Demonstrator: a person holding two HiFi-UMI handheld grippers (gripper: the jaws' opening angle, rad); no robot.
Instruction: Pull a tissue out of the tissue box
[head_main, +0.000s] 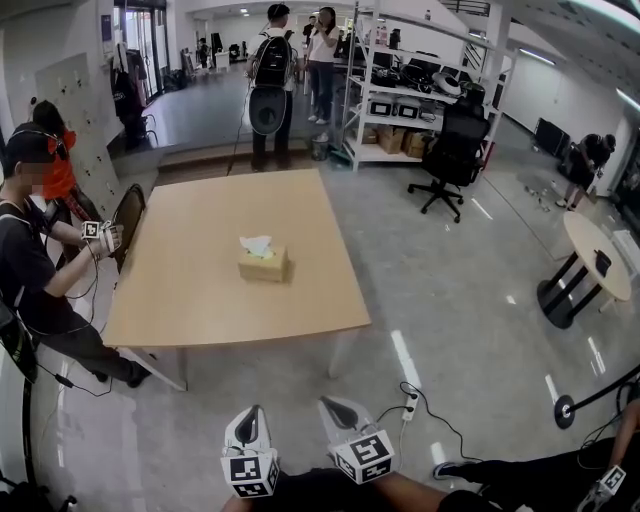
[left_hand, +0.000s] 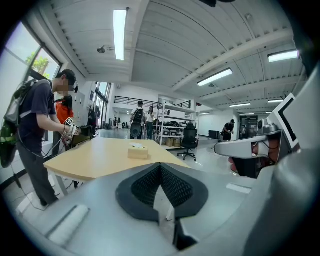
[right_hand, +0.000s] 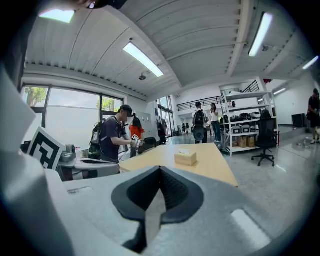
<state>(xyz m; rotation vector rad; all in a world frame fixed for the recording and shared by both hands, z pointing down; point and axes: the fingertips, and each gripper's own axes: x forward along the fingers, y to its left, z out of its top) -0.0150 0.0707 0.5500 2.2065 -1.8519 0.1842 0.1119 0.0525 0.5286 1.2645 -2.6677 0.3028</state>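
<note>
A tan tissue box (head_main: 263, 264) with a white tissue (head_main: 256, 243) sticking out of its top stands near the middle of the wooden table (head_main: 200, 300). Both grippers hover over the floor, well short of the table's near edge. My left gripper (head_main: 251, 413) is shut with nothing in it, and my right gripper (head_main: 332, 404) beside it is also shut and empty. In the left gripper view the tissue box (left_hand: 138, 151) lies far ahead beyond the closed pads (left_hand: 150, 185). The right gripper view shows the tissue box (right_hand: 185, 157) ahead, slightly right of the closed pads (right_hand: 172, 187).
A person (head_main: 35, 270) stands at the table's left side holding their own grippers, with a dark chair (head_main: 127, 218) next to them. A black office chair (head_main: 450, 150), shelving (head_main: 400, 90) and a round table (head_main: 590, 260) stand to the right. A cable and power strip (head_main: 408, 400) lie on the floor.
</note>
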